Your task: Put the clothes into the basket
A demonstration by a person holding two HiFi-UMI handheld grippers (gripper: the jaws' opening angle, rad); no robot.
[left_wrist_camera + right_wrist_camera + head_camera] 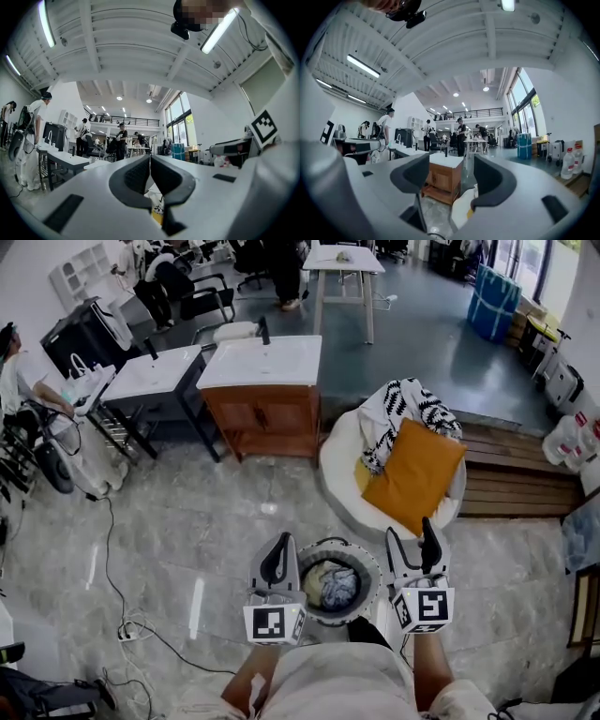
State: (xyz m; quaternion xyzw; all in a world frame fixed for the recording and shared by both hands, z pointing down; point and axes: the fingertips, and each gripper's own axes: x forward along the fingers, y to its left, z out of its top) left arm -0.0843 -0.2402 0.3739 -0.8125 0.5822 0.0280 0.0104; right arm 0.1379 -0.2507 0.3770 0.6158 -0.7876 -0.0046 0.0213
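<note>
A round white basket (371, 567) stands on the marble floor just in front of me, with crumpled grey and yellow clothes (332, 584) inside. My left gripper (277, 557) hangs over its left rim, held level, shut with nothing between its fingers (136, 176). My right gripper (412, 542) hangs over the right rim, also level, open and empty, with wide-spread pads (410, 174). Beyond the basket, a black-and-white patterned cloth (403, 413) and an orange cushion (415, 474) lie on a round white chair (336, 460).
A wooden vanity (262, 395) with a white top stands behind the chair's left, and shows between the right jaws as the vanity (443, 180). A grey sink table (155, 381), a wooden bench (520, 479), floor cables (127, 624) and several people are around.
</note>
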